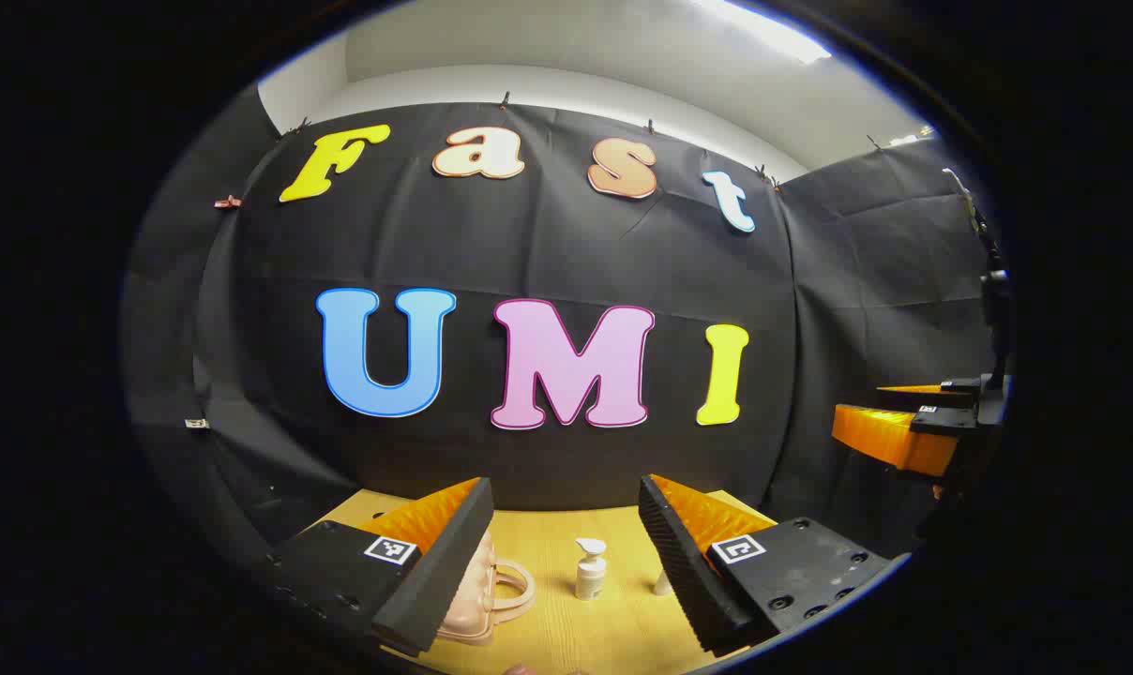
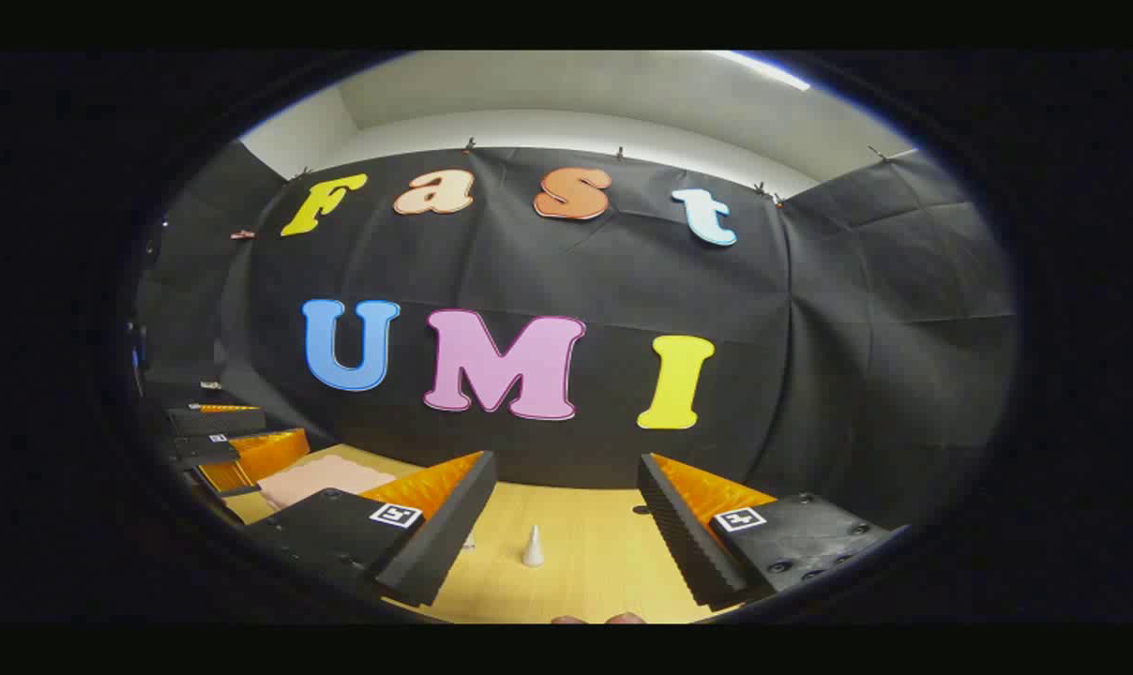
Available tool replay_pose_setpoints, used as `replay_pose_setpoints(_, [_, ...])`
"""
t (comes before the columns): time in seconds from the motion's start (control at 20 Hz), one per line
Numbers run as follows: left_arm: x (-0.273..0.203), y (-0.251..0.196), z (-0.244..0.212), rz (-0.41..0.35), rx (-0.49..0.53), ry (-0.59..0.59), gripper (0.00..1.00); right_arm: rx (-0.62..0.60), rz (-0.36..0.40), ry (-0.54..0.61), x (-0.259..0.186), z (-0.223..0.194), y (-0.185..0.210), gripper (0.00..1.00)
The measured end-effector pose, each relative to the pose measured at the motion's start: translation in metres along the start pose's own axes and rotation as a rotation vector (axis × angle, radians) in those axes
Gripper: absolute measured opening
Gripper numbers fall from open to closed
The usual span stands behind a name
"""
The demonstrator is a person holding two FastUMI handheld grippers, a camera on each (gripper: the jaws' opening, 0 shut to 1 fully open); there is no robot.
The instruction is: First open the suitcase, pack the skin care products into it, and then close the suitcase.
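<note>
1. Two fingers of the left tool [image 1: 566,553] stand wide apart at the bottom of the left gripper view, with nothing between them and nothing gripped; the tool hangs above the wooden surface [image 1: 623,628].
2. Likewise, the right tool [image 2: 566,530] has its jaws spread wide and empty in the right gripper view, raised over the same surface [image 2: 585,581].
3. Just past the left tool's fingers, the left gripper view shows a pink suitcase [image 1: 491,586] with a looped handle, lying shut on the surface and partly hidden behind the near-left finger. Its inside cannot be seen.
4. Beside the suitcase's handle, a little apart, a small white pump bottle [image 1: 590,568] stands upright in the gap between the fingers.
5. A small white cone-shaped item [image 1: 662,583] peeks out next to the near-right finger in that view; the right gripper view gives it more plainly, standing alone on the surface [image 2: 533,547] between that tool's fingers.
6. In the right gripper view the suitcase appears as a flat pink top [image 2: 318,476] at the left, behind the near-left finger, close to the left tool [image 2: 248,441] seen farther off.
7. At the right edge of the left gripper view, the right tool [image 1: 904,422] is seen from the side, held off the surface.
8. Farthest back, black cloth [image 1: 566,253] walls the booth, with a pale ceiling above.
</note>
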State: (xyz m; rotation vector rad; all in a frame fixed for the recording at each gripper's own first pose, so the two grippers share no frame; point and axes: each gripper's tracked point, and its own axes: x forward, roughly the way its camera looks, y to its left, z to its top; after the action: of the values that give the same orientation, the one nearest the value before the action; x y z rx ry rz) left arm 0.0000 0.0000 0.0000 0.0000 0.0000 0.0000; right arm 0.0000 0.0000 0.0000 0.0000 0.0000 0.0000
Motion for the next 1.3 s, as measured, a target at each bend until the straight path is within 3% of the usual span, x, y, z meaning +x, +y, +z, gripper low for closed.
replay_pose_setpoints(1.0, [-0.005,0.013,-0.027,0.002,-0.002,0.055,0.98,-0.017,-0.03,0.001,-0.009,-0.002,-0.009,0.96])
replay_pose_setpoints(1.3, [0.019,0.014,-0.079,-0.033,-0.061,0.16,0.98,-0.02,-0.019,0.013,-0.009,-0.008,-0.006,0.97])
